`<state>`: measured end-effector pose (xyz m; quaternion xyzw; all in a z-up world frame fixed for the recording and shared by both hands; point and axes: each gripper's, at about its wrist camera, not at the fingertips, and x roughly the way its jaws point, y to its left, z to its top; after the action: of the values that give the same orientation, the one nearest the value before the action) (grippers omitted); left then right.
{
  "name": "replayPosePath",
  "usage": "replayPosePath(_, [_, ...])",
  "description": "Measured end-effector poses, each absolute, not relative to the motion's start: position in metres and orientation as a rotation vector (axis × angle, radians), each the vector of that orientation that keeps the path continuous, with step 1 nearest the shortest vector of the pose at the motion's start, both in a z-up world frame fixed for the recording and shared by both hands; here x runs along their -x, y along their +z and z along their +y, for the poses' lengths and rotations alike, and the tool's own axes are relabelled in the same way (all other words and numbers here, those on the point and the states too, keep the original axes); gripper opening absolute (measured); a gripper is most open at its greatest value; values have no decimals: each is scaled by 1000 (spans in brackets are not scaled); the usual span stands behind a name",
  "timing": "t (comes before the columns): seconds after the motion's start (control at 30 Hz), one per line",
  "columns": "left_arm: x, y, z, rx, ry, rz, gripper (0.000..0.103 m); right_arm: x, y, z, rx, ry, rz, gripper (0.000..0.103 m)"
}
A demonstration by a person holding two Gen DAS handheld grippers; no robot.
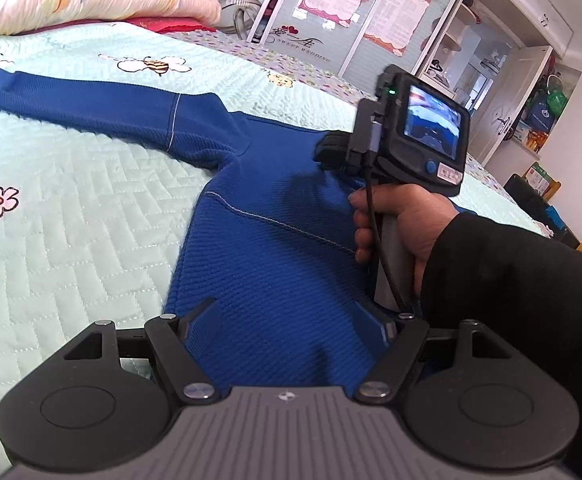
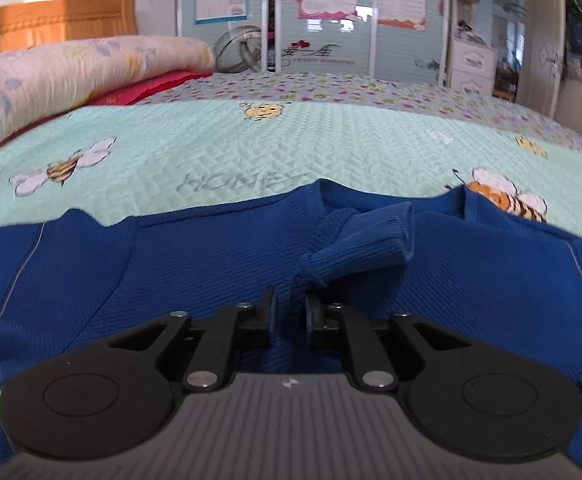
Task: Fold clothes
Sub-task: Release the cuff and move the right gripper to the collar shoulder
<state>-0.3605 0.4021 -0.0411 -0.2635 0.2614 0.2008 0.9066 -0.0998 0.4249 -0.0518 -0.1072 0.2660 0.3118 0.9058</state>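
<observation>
A blue knit sweater [image 1: 275, 248] lies flat on the bed, one sleeve [image 1: 103, 100] stretched out to the left. In the right wrist view the other sleeve's cuff [image 2: 355, 240] is folded in over the chest, below the neckline. My right gripper [image 2: 289, 310] stands slightly open with the cuff's end hanging between the fingers, close to the right pad and clear of the left. My left gripper [image 1: 285, 320] is wide open low over the sweater's body, holding nothing. In the left wrist view a hand holds the right gripper [image 1: 325, 152] over the sweater's upper part.
The mint quilted bedspread [image 1: 71, 220] with bee and flower prints covers the bed. A rolled floral quilt [image 2: 71, 76] and a red cloth [image 2: 159, 82] lie at the head end. Wardrobe doors [image 2: 331, 20] and shelves stand beyond the far edge.
</observation>
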Motion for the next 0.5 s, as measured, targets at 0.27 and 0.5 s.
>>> replayPosePath(0.27, [361, -42, 397, 519, 418, 557, 76, 137, -57, 465, 690, 598, 369, 48])
replayPosePath(0.5, [361, -41, 399, 528, 412, 561, 76, 134, -33, 430, 526, 617, 473, 50])
